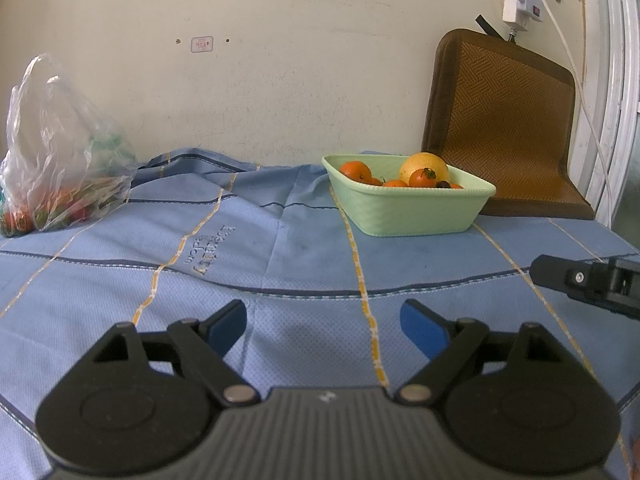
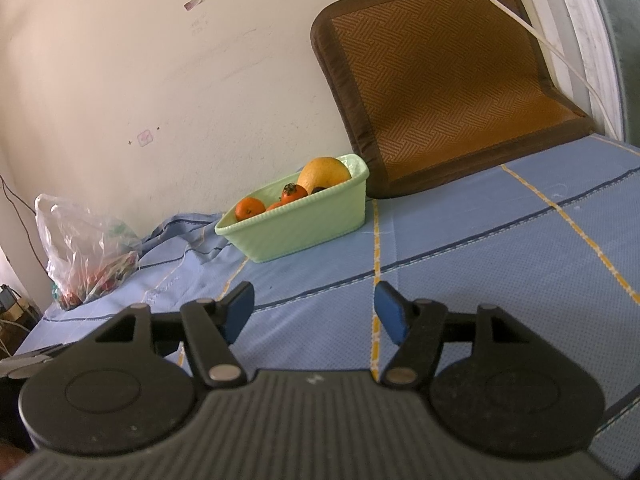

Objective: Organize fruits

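Observation:
A pale green basket (image 1: 416,210) (image 2: 298,226) stands near the wall on the blue cloth. It holds a large yellow citrus (image 1: 425,166) (image 2: 325,174), an orange mandarin (image 1: 355,171) (image 2: 249,208), a tomato-like red fruit (image 1: 422,177) (image 2: 294,193) and other small fruits. My left gripper (image 1: 324,326) hovers low over the cloth well in front of the basket, open, nothing between its blue pads. My right gripper (image 2: 314,310) is likewise open and holds nothing, farther right of the basket; part of it shows at the right edge of the left wrist view (image 1: 592,280).
A clear plastic bag (image 1: 60,152) (image 2: 86,248) with red and green produce sits at the far left by the wall. A brown woven mat (image 1: 504,128) (image 2: 448,80) leans on the wall right of the basket. White cables (image 1: 576,64) hang there. The blue cloth (image 1: 280,260) is rumpled at the back.

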`<state>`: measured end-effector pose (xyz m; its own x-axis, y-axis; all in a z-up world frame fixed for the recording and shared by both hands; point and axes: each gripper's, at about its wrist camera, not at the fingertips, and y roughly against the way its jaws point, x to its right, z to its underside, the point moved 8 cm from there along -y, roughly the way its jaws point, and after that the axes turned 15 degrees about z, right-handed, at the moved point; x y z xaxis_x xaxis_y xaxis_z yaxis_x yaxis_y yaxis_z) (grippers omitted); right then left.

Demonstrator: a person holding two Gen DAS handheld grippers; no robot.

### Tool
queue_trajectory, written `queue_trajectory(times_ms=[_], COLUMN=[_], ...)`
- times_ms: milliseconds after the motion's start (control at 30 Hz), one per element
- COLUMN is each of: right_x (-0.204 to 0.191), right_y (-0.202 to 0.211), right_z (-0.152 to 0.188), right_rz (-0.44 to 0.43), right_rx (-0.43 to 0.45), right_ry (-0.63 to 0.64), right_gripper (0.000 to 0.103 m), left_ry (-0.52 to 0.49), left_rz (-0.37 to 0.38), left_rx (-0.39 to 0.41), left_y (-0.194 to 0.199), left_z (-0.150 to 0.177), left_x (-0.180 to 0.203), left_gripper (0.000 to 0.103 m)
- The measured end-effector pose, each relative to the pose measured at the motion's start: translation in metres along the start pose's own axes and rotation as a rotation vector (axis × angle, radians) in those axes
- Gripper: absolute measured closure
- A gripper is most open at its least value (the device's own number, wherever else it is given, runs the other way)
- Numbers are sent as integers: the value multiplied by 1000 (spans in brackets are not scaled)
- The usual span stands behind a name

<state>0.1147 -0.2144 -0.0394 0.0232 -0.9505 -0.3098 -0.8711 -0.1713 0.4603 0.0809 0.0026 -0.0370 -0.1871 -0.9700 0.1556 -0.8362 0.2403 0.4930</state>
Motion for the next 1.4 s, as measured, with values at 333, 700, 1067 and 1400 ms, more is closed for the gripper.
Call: queue_trajectory(times_ms=[333, 700, 1067, 1400], right_x=[1, 1, 1, 2], right_y=[0, 0, -1, 0], right_z=[0, 0, 0, 0], right_rz=[0, -1, -2, 3], right_rx=[1, 1, 0, 0], right_ry=[-2, -2, -3, -10], right_gripper=[33, 31, 29, 29], left_ry=[0, 2, 1, 4], left_rz=[0, 0, 0, -1], left_rx=[0, 0, -1, -2], left_y=[1, 1, 0, 0], left_z=[0, 0, 0, 0], left_x=[0, 1, 0, -1], left_gripper=[15, 15, 14, 14])
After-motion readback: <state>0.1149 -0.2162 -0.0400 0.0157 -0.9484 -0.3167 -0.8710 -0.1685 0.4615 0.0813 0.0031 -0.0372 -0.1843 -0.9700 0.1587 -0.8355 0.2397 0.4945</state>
